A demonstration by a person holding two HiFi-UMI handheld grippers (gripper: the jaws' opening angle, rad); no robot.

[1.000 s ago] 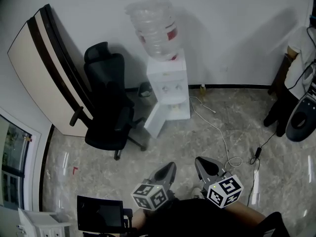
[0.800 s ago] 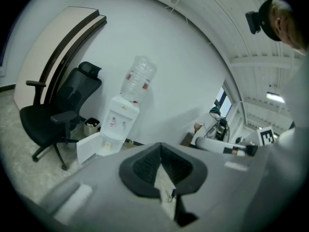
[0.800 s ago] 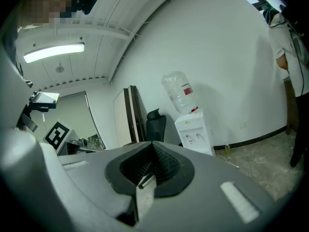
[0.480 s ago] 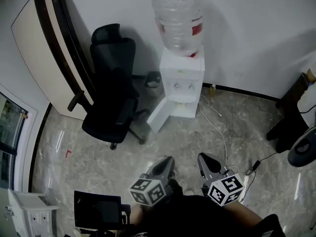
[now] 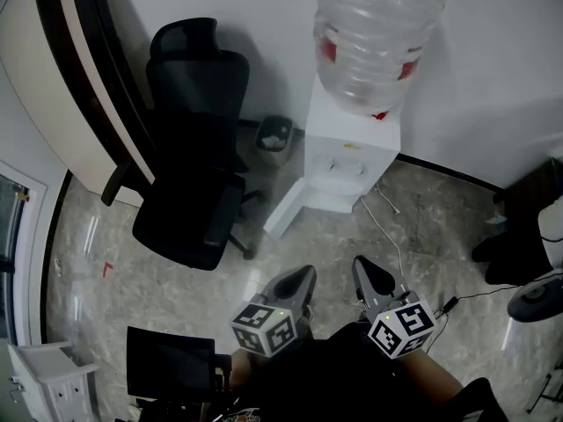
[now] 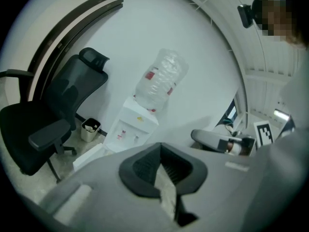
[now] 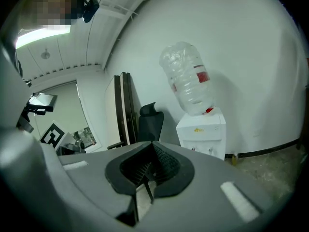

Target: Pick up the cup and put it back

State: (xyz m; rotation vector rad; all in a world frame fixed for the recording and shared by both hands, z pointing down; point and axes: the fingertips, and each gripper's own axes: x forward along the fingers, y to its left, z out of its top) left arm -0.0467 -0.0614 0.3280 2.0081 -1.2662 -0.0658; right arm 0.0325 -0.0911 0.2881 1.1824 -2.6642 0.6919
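No cup shows in any view. A white water dispenser (image 5: pixel 347 161) with a big clear bottle (image 5: pixel 374 33) on top stands against the wall ahead; it also shows in the left gripper view (image 6: pixel 130 127) and the right gripper view (image 7: pixel 203 129). Its lower cabinet door (image 5: pixel 295 214) hangs open. My left gripper (image 5: pixel 299 280) and right gripper (image 5: pixel 369 275) are held side by side low in the head view, both pointing toward the dispenser. Each is shut with nothing between its jaws, as seen close up for the left gripper (image 6: pixel 161 166) and the right gripper (image 7: pixel 150 166).
A black office chair (image 5: pixel 189 148) stands left of the dispenser, with a small waste bin (image 5: pixel 275 137) between them. A long board (image 5: pixel 79 86) leans on the left wall. A cable (image 5: pixel 387 236) trails over the marble floor. A dark screen (image 5: pixel 171 363) sits at bottom left.
The dispenser and chair have grown larger and shifted right in the head view as I came closer. Both grippers keep the same shut pose in front of me.
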